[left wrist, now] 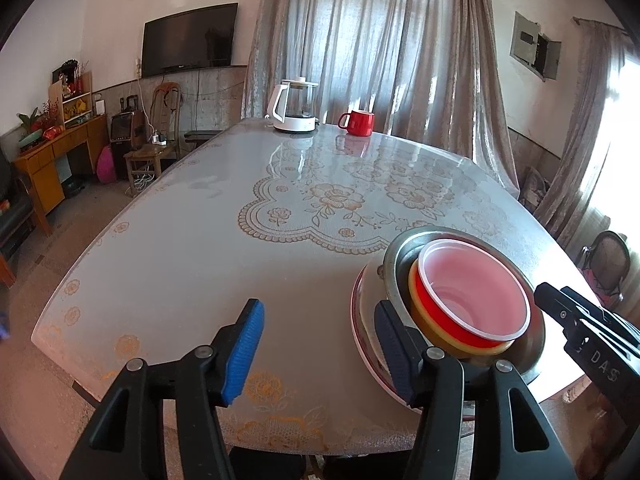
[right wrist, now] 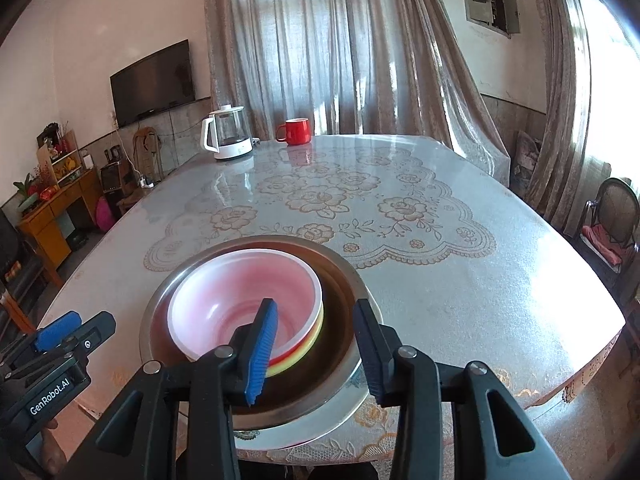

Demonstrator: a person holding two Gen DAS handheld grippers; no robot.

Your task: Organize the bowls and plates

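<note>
A stack stands near the table's front edge: a white plate [left wrist: 357, 312] [right wrist: 320, 426] at the bottom, a steel bowl [left wrist: 400, 246] [right wrist: 340, 320] on it, then yellow and red bowls nested under a pale pink plastic bowl [left wrist: 476, 292] [right wrist: 240, 292]. My left gripper [left wrist: 320, 352] [right wrist: 60, 336] is open just left of the stack, its right finger in front of the plate's edge, with only tablecloth between the pads. My right gripper [right wrist: 316, 352] [left wrist: 580, 320] hangs open over the stack's right side, one pad above the pink bowl's inside, the other above the steel rim.
A white kettle [left wrist: 294, 108] [right wrist: 228, 132] and a red mug [left wrist: 358, 122] [right wrist: 296, 131] stand at the far end of the flower-patterned table [left wrist: 200, 260]. A chair [right wrist: 616, 216] sits at the right, a wooden cabinet [left wrist: 52, 160] at the left wall.
</note>
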